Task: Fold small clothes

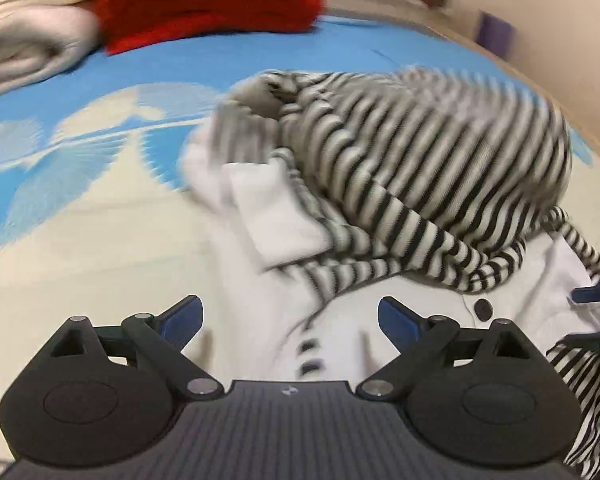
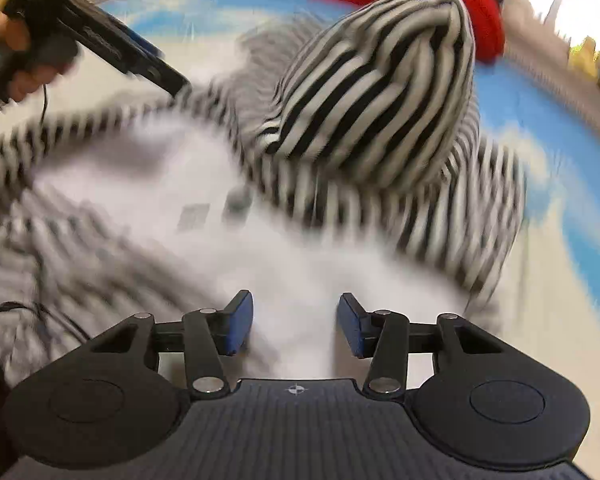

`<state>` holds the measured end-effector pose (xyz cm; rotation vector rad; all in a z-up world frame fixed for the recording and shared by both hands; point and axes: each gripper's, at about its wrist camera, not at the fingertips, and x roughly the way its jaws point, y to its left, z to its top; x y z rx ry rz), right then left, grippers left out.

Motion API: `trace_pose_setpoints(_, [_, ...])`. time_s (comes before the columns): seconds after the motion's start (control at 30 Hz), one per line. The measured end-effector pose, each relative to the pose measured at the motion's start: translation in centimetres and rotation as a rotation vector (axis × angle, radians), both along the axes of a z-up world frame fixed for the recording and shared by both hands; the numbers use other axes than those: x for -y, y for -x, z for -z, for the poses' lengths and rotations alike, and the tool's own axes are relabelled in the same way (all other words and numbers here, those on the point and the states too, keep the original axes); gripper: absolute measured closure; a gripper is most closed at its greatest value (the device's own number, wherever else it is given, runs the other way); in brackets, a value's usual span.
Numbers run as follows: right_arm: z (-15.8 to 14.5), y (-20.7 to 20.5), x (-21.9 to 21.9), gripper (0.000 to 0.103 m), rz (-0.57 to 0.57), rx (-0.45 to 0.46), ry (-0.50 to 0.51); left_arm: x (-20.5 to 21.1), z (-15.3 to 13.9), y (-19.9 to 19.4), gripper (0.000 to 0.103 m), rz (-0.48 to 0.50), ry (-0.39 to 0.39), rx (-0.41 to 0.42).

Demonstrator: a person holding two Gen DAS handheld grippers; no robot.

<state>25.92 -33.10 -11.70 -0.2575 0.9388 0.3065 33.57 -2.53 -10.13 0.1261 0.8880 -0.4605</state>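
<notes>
Fingers (image 1: 396, 316) of the left gripper (image 1: 290, 316) stand wide apart, blue pads facing each other across an empty gap, with the small white-and-black-striped knit garment (image 1: 420, 184) lying below and ahead of them on the blue-and-cream patterned bed cover (image 1: 80, 208). Nothing is pinched there. Over on the right gripper (image 2: 296, 320), the blue-padded fingers (image 2: 238, 322) are partly apart as well, hanging over the garment's plain white panel (image 2: 292, 264), and no cloth sits between the pads as far as the blur lets me tell.

Now the garment itself: it's a rumpled heap, striped hood or sleeve bunched up high in the middle (image 2: 376, 80), white front with dark round buttons (image 1: 483, 309) spread toward the camera. A white cuff (image 1: 276, 216) is folded over on the left wrist view, lying on the striped fabric.

From the right wrist view, the left gripper (image 2: 156, 68) shows up at top left, held in a person's hand (image 2: 24, 60), its tip right at the striped edge of the garment; whether it touches, I can't tell. From the left wrist view, the right gripper's fingertips (image 1: 596, 292) poke in at the right edge beside a striped sleeve.

Further back on the bed: a red knitted fabric pile (image 1: 204, 0) and cream folded blankets (image 1: 24, 28) just beside it, well apart from the striped garment.
</notes>
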Motion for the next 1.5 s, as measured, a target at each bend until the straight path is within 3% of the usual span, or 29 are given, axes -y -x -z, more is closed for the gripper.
trace_pose_setpoints(0.1, [-4.0, -1.1, 2.5, 0.048, 0.143, 0.131, -0.124, -1.1, -3.1, -0.5, 0.006, -0.061, 0.087, 0.065])
trace_pose_setpoints(0.2, [-6.8, -5.2, 5.5, 0.047, 0.308, 0.235, -0.292, 0.6, -6.3, -2.8, 0.002, -0.080, 0.203, 0.123])
trace_pose_setpoints(0.27, [-7.8, -8.2, 6.3, 0.049, 0.356, 0.321, -0.383, 2.1, -7.2, -4.5, 0.002, -0.067, 0.269, 0.138])
trace_pose_setpoints(0.33, [-7.6, -11.0, 6.1, 0.055, 0.359, 0.366, -0.381, 4.3, -6.9, -7.1, 0.005, -0.029, 0.330, 0.097])
trace_pose_setpoints(0.37, [-7.1, -12.9, 5.6, 0.063, 0.351, 0.357, -0.334, 5.3, -6.5, -8.3, 0.008, -0.020, 0.333, 0.066])
trace_pose_setpoints(0.43, [-5.6, -15.9, 5.4, 0.067, 0.355, 0.334, -0.295, 7.2, -4.5, -11.2, 0.030, -0.020, 0.313, -0.002])
trace_pose_setpoints(0.53, [-4.0, -20.4, 6.9, 0.065, 0.422, 0.298, -0.325, 8.2, -2.1, -15.4, 0.038, -0.052, 0.315, -0.073])
trace_pose_setpoints(0.57, [-3.6, -22.1, 8.1, 0.057, 0.467, 0.282, -0.346, 8.5, -1.6, -16.6, 0.042, -0.060, 0.311, -0.082])
trace_pose_setpoints(0.6, [-3.3, -23.1, 8.6, 0.051, 0.505, 0.272, -0.354, 8.7, -1.1, -17.8, 0.058, -0.063, 0.309, -0.084])
trace_pose_setpoints(0.63, [-3.0, -24.1, 9.0, 0.050, 0.539, 0.266, -0.360, 9.0, -0.7, -18.8, 0.089, -0.058, 0.299, -0.083])
trace_pose_setpoints(0.67, [-2.4, -25.8, 9.9, 0.047, 0.554, 0.248, -0.380, 9.5, -0.1, -20.0, 0.102, -0.058, 0.269, -0.072])
trace_pose_setpoints(0.7, [-1.5, -27.4, 10.5, 0.046, 0.555, 0.218, -0.410, 9.2, 0.2, -20.6, 0.101, -0.066, 0.242, -0.059])
trace_pose_setpoints(0.73, [-0.1, -29.0, 10.8, 0.052, 0.538, 0.170, -0.458, 9.3, 0.5, -21.3, 0.101, -0.070, 0.211, -0.032])
trace_pose_setpoints(0.77, [1.2, -30.3, 10.6, 0.103, 0.493, 0.114, -0.491, 9.6, 1.1, -22.0, 0.101, -0.082, 0.157, 0.012])
trace_pose_setpoints(0.8, [2.0, -30.6, 9.8, 0.101, 0.479, 0.100, -0.426, 9.9, 1.6, -22.7, 0.101, -0.093, 0.109, 0.049])
trace_pose_setpoints(0.87, [2.8, -30.0, 8.3, 0.101, 0.494, 0.210, -0.260, 10.0, 2.7, -24.0, 0.101, -0.122, 0.065, 0.076])
trace_pose_setpoints(0.97, [6.4, -29.7, 8.1, 0.101, 0.507, 0.202, -0.205, 9.5, 3.8, -24.5, 0.094, -0.134, 0.103, 0.039])
trace_pose_setpoints(1.0, [6.3, -29.1, 7.9, 0.101, 0.480, 0.242, -0.188, 9.1, 3.4, -23.9, 0.085, -0.134, 0.115, 0.050])
trace_pose_setpoints(1.03, [5.8, -28.6, 8.0, 0.091, 0.467, 0.247, -0.191, 8.5, 2.6, -23.0, 0.066, -0.140, 0.131, 0.051])
trace_pose_setpoints(1.1, [3.5, -26.8, 8.6, 0.051, 0.515, 0.269, -0.191, 7.3, 0.8, -20.9, 0.042, -0.136, 0.174, 0.084])
trace_pose_setpoints(1.17, [0.7, -23.6, 8.8, 0.051, 0.470, 0.371, -0.242, 6.8, -1.4, -17.8, 0.037, -0.076, 0.203, 0.150])
trace_pose_setpoints(1.23, [-1.4, -20.5, 7.7, 0.053, 0.336, 0.402, -0.292, 7.3, -2.6, -15.5, 0.037, 0.002, 0.224, 0.170])
trace_pose_setpoints(1.3, [-1.9, -17.9, 5.4, 0.057, 0.176, 0.374, -0.310, 8.3, -2.9, -13.5, 0.035, 0.080, 0.280, 0.152])
trace_pose_setpoints(1.37, [0.1, -16.5, 2.6, 0.070, 0.037, 0.288, -0.278, 9.8, -2.0, -12.3, 0.028, 0.128, 0.292, 0.109])
trace_pose_setpoints(1.43, [4.7, -15.7, -0.8, 0.070, -0.064, 0.197, -0.150, 11.5, 0.3, -11.7, 0.023, 0.139, 0.207, 0.091])
trace_pose_setpoints(1.47, [6.7, -15.2, -1.9, 0.067, -0.093, 0.203, -0.090, 12.2, 1.9, -11.8, 0.023, 0.136, 0.138, 0.075])
trace_pose_setpoints(1.5, [7.8, -14.1, -2.6, 0.066, -0.104, 0.320, -0.056, 12.6, 3.5, -11.9, 0.023, 0.133, 0.052, 0.069])
